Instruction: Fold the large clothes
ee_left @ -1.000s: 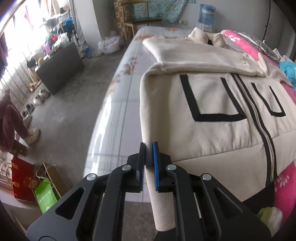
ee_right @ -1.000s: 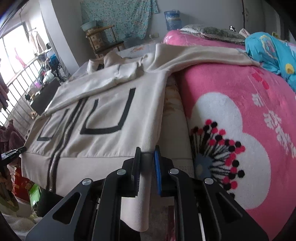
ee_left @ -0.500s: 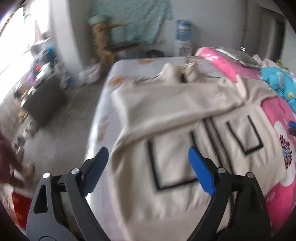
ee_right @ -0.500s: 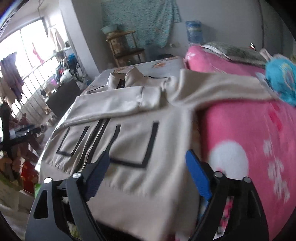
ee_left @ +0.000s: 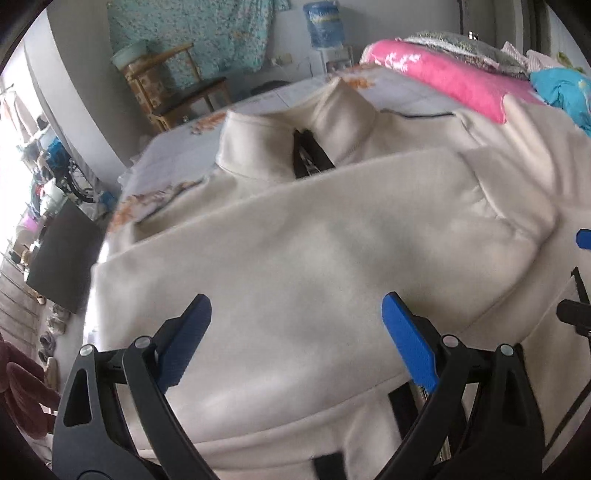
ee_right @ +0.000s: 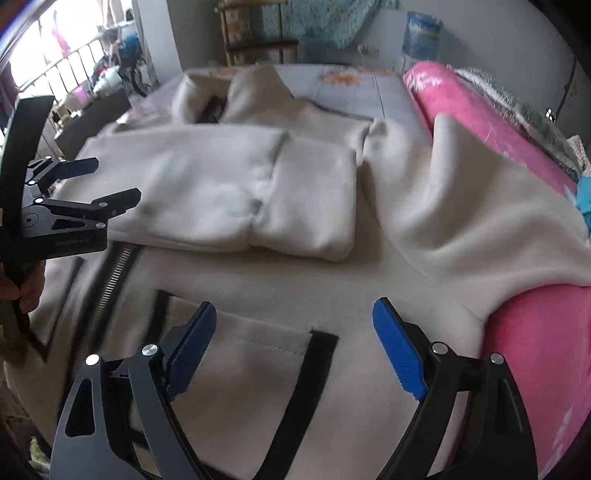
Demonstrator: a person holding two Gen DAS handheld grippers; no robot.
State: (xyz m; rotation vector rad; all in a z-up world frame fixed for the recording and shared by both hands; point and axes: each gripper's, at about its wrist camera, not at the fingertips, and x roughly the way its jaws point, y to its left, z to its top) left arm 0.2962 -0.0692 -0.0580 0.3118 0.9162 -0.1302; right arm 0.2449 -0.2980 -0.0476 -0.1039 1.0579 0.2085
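Observation:
A cream zip jacket [ee_left: 314, 251] with black pocket outlines lies face up on the bed, collar [ee_left: 295, 122] at the far end. One sleeve [ee_right: 229, 192] is folded across its chest. The other sleeve [ee_right: 461, 221] lies out over the pink blanket. My left gripper [ee_left: 295, 306] hovers open above the folded sleeve, nothing between its blue pads. My right gripper [ee_right: 294, 308] stands open over the pocket [ee_right: 258, 354] near the jacket's right side, empty too. In the right wrist view the left gripper [ee_right: 118, 177] shows at the left, held by a hand [ee_right: 26, 291].
A pink flowered blanket [ee_right: 517, 350] covers the bed's right side, with blue clothing [ee_left: 561, 92] on it. A wooden chair [ee_left: 177, 92] and a water jug [ee_left: 325, 22] stand beyond the bed. A dark cabinet [ee_left: 62, 258] stands on the floor at left.
Both grippers were shut on the jacket's bottom hem. They have let go, opened wide and moved up along the jacket toward the folded sleeve and collar.

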